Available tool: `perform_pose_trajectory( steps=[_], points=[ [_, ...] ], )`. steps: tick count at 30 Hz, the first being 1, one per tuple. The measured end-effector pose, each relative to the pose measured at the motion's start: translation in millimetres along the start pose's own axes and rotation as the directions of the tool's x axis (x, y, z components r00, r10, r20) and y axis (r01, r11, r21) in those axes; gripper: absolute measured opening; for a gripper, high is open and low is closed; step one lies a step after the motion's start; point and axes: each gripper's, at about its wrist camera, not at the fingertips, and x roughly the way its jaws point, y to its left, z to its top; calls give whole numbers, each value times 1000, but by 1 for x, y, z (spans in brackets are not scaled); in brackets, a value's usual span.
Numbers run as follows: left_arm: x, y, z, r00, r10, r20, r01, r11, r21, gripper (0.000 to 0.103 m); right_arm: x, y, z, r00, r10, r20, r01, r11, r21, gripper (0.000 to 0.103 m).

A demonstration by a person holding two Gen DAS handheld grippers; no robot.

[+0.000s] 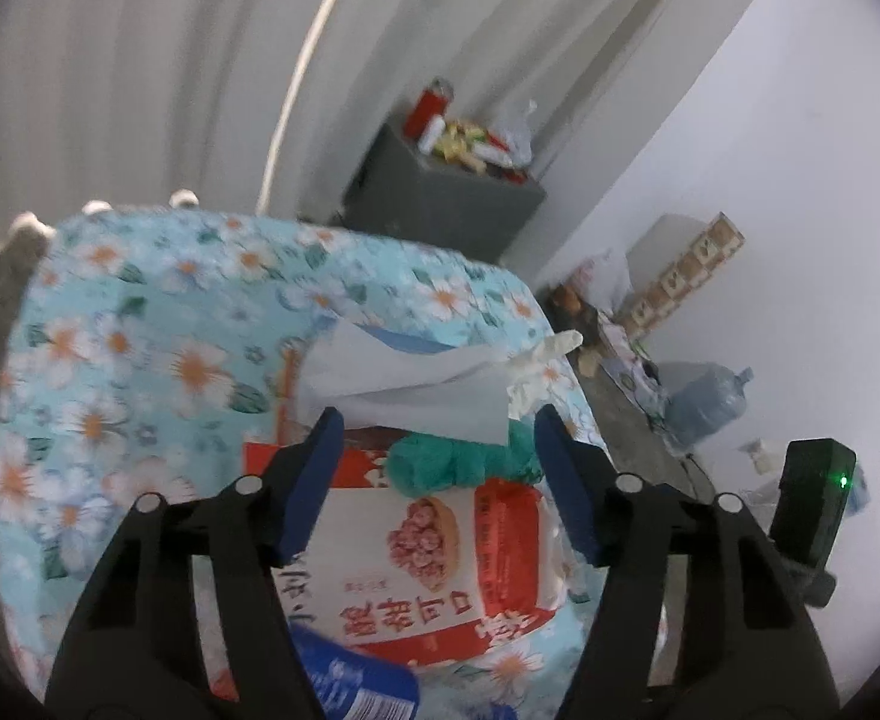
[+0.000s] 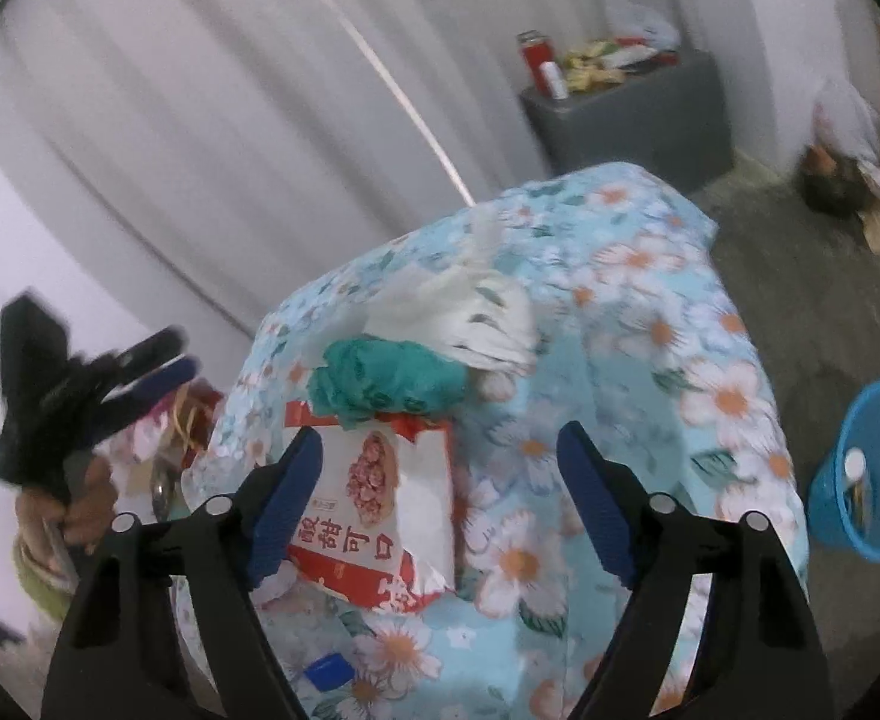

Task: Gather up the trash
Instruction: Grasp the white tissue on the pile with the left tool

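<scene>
Curtain (image 1: 140, 78): pale folds fill the back of both views, from 9 round to 1 o'clock.
Cloth (image 1: 140, 360): blue, flowered, draped over the table and taking the middle of each frame.
Cabinet (image 2: 638, 120): grey, at 1 o'clock in the right view, its top crowded with a red flask and packets.
Bin (image 2: 866, 474): blue, on the floor at 3 o'clock in the right view, well apart from the cloth, a few pieces already inside.
Water jug (image 1: 710, 402): lying on the floor at 3 o'clock in the left view.
Snack bag (image 1: 440, 564): red and white, flat on the cloth, dead centre and low at 6 o'clock.
Tissue (image 1: 404, 384): white, just beyond the bag at 12 o'clock.
Green wad (image 1: 458, 462): crumpled, resting on the bag's far edge, just beside the tissue.
Left gripper (image 1: 437, 480): jaws spread, blue pads either side of the bag and wad, pinching nothing; also seen blurred at 9 o'clock in the right view.
Right gripper (image 2: 440, 498): jaws spread wide over the bag's right half and bare cloth, gripping nothing.
</scene>
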Motion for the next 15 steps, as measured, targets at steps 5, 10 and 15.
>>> perform_pose_trajectory(
  steps=[5,10,15],
  points=[
    [26,-17,5,998,-23,-64,28,997,72,52,20,2,8,1000,15,-25,-15,1000,0,74],
    [49,-45,-2,995,28,-94,-7,976,216,52,35,-10,10,998,27,-55,-24,998,51,67],
    [76,-63,-7,984,154,-94,-112,929,353,52,42,-23,7,997,34,-67,-27,994,103,66]
  ],
)
